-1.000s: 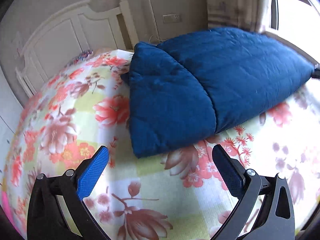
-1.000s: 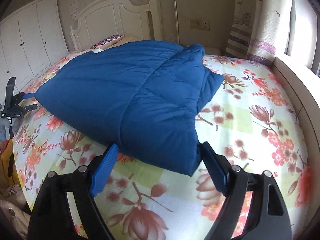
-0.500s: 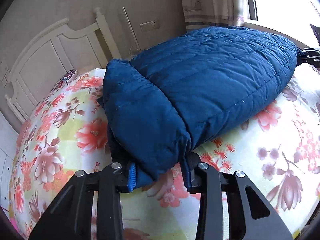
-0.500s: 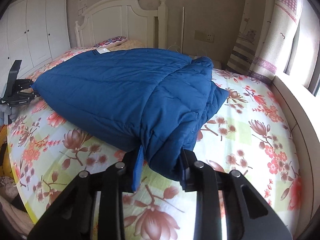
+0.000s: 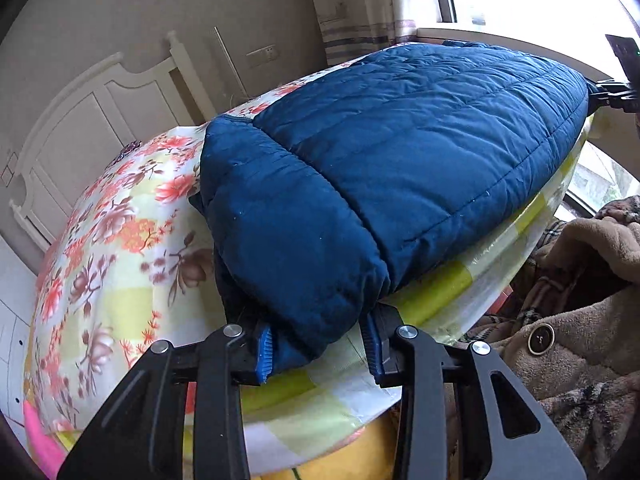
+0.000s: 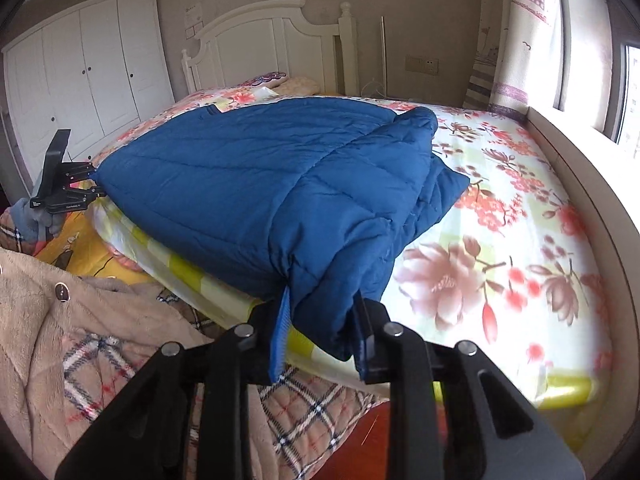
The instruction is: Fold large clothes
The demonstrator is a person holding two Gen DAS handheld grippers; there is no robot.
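Note:
A padded dark blue jacket (image 5: 400,160) lies folded on the bed, its near edge drawn to the mattress's foot. My left gripper (image 5: 318,344) has one bottom corner bunched between its blue pads; the jaws are opening slightly while the pads still press the cloth. My right gripper (image 6: 320,336) is shut on the other bottom corner of the jacket (image 6: 260,184). Each view shows the other gripper far off at the jacket's opposite end: the left gripper (image 6: 94,184) and the right gripper (image 5: 592,94).
The floral sheet (image 6: 500,220) covers the bed, with a white headboard (image 6: 272,40) and a wardrobe (image 6: 80,60) beyond. A window ledge (image 6: 580,180) runs along the bed's right side. The person's beige fleece coat (image 5: 580,320) and a plaid quilt (image 6: 300,420) lie close below the grippers.
Both grippers went from open in front of the jacket to shut on its two bottom corners. They then drew back, dragging the jacket to the foot edge of the bed.

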